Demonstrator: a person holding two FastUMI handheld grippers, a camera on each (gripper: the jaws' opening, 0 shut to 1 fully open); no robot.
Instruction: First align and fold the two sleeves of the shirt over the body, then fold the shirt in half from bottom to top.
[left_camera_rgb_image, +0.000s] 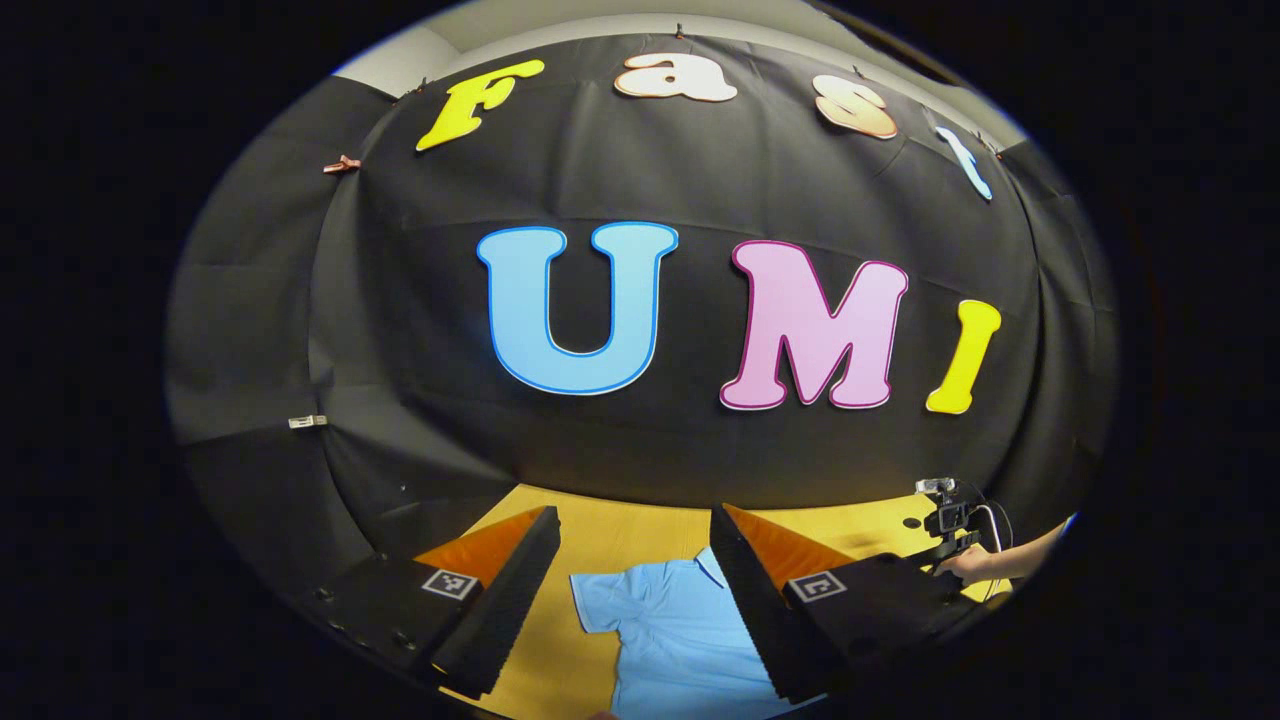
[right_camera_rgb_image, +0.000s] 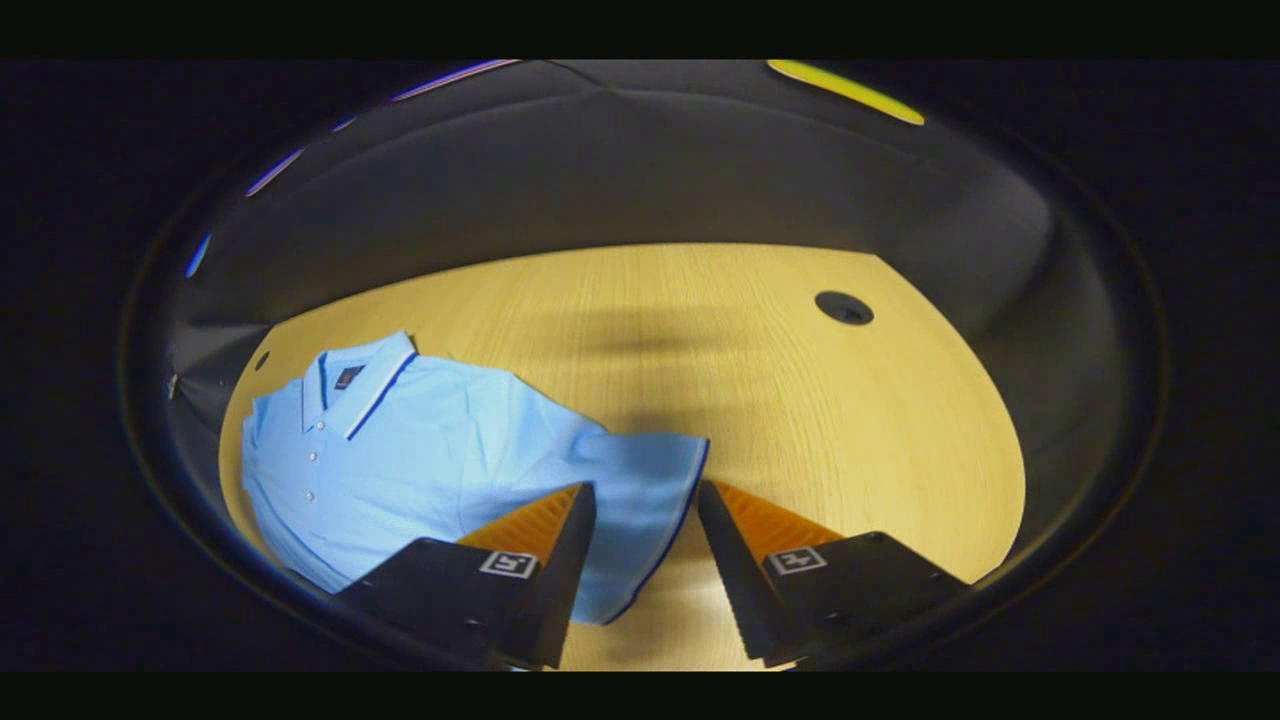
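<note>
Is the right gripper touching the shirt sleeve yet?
Cannot tell. In the right gripper view the open right gripper frames the sleeve, but contact or gap is unclear.

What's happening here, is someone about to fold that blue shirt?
Yes, it looks that way. A person holds a two-finger gripper in each hand over a wooden table. A light blue polo shirt lies flat on it, not yet folded. The right gripper is open, with one sleeve showing between its fingers. The left gripper is also open, held higher over the shirt's collar end. Nothing is gripped yet.
</note>
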